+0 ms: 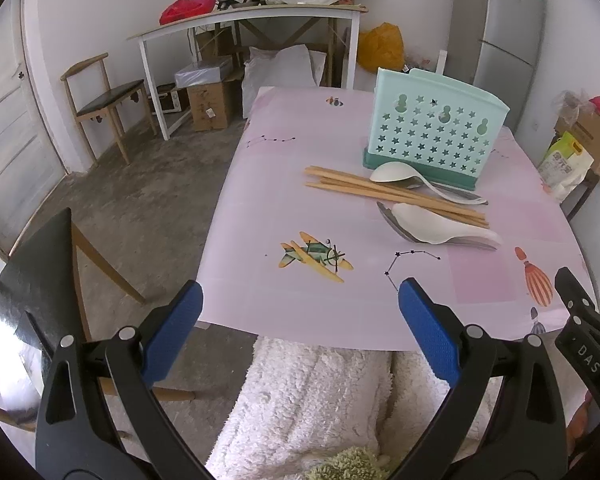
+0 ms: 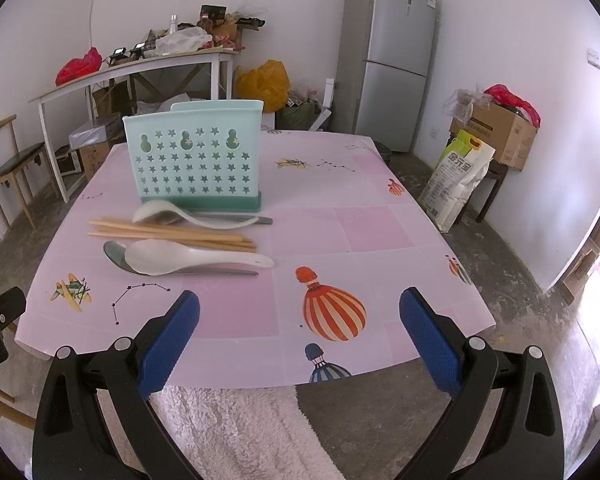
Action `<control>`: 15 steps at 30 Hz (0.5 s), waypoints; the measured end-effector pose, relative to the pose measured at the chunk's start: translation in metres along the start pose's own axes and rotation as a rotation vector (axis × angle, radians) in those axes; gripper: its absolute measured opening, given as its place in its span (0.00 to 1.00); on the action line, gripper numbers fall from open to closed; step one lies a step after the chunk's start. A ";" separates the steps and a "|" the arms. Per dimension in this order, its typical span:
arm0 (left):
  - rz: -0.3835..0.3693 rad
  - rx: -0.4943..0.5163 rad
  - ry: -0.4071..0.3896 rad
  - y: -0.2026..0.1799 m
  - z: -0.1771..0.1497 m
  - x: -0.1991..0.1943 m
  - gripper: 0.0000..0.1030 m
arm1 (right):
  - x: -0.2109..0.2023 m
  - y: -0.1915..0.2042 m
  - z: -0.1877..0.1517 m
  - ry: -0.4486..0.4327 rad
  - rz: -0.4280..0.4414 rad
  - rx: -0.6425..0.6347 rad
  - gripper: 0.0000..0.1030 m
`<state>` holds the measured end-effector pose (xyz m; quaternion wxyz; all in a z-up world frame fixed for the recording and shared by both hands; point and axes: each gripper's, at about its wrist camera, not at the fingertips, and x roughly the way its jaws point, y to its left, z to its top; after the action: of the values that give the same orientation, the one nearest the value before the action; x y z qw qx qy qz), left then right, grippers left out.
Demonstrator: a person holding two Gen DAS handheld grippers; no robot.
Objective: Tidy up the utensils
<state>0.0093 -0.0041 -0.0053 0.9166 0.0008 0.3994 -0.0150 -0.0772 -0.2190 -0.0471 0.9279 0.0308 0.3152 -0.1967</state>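
Note:
A mint-green utensil holder (image 1: pixel 432 128) with star holes stands upright on the pink table (image 1: pixel 300 208); it also shows in the right wrist view (image 2: pixel 198 160). In front of it lie several wooden chopsticks (image 1: pixel 392 194) (image 2: pixel 172 234), a white spoon (image 1: pixel 396 174) (image 2: pixel 160 212) over a metal one near the holder, and a second white spoon (image 1: pixel 440 230) (image 2: pixel 188 260) lying on a metal spoon (image 2: pixel 114 254). My left gripper (image 1: pixel 300 308) is open and empty at the table's near edge. My right gripper (image 2: pixel 300 316) is open and empty, right of the utensils.
A wooden chair (image 1: pixel 104 100) and a cluttered white side table (image 1: pixel 252 12) stand across the room. A fridge (image 2: pixel 388 56), a rice bag (image 2: pixel 460 180) and a cardboard box (image 2: pixel 496 132) are on the right. A white fleece garment (image 1: pixel 312 400) is below the grippers.

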 end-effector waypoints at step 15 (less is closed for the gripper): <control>0.018 0.000 -0.003 0.002 0.000 -0.001 0.92 | 0.001 0.004 0.001 -0.004 0.006 -0.006 0.95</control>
<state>0.0083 -0.0020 -0.0044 0.9173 0.0044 0.3981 -0.0067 -0.0745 -0.2153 -0.0471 0.9293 0.0285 0.3137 -0.1929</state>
